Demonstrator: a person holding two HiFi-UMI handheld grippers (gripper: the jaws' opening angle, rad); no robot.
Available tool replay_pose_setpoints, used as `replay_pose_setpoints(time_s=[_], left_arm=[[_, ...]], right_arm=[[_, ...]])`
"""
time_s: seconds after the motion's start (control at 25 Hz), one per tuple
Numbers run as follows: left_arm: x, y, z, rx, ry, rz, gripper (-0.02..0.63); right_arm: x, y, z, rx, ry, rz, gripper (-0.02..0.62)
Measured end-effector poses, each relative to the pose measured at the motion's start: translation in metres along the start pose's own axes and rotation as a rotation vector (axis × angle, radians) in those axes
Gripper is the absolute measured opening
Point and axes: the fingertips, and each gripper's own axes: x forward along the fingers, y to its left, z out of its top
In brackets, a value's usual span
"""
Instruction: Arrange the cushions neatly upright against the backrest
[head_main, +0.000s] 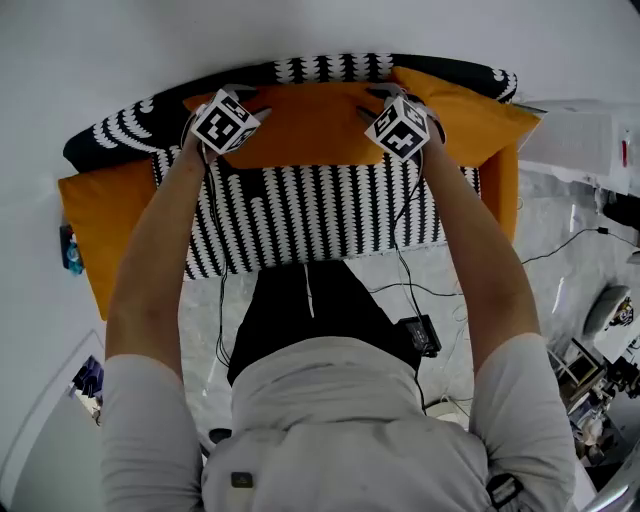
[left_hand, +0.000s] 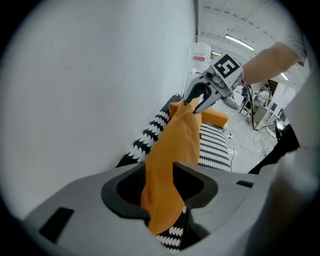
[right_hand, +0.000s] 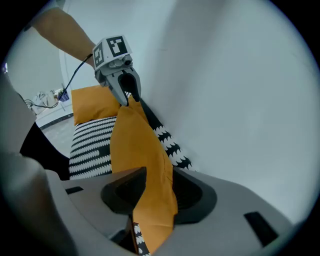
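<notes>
Looks like the tail end of one placement. Orange cushion (head_main: 310, 120) upright on the striped seat (head_main: 320, 215), leaning back on the black-and-white backrest (head_main: 330, 68), close under the white wall (head_main: 100, 50). Left gripper (right_hand: 130, 98) at the top left corner, right gripper (left_hand: 196, 104) at the top right, both claws spread, with the cushion's upper edge running loose between the jaws and not pinched. Seems to stand unaided, so probably done with this one. Next calls for lifting both grippers straight up and clear without snagging or dragging the fabric forward, then glancing over to check for slumping. After that, over to the second cushion (head_main: 470, 115), lying tilted in the right corner just beside the first: needs a pinch on its upper edge, a turn to square it up, and a push back flat to the backrest. Orange slab (head_main: 95, 215) at the seat's left end: cushion or arm, hard to say.
</notes>
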Motion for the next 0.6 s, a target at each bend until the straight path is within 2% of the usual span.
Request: replay_pose_setpoints(time_s=[0.28, 0.44, 0.6], left_arm=[[-0.063, -0.031, 0.025, -0.112, -0.172, 0.097, 0.173], [-0.112, -0.054, 0.052, -0.173, -0.315, 0.156, 0.173], [-0.162, -0.080, 0.070, -0.206, -0.415, 0.212, 0.155]], right_arm=[[-0.073, 0.012, 0.023, 0.117, -0.133, -0.090, 0.181], [-0.128, 0.022, 0.052, 0.172, -0.253, -0.151, 0.179], [-0.185, 0.035, 0.083, 0.239, -0.403, -0.200, 0.176]])
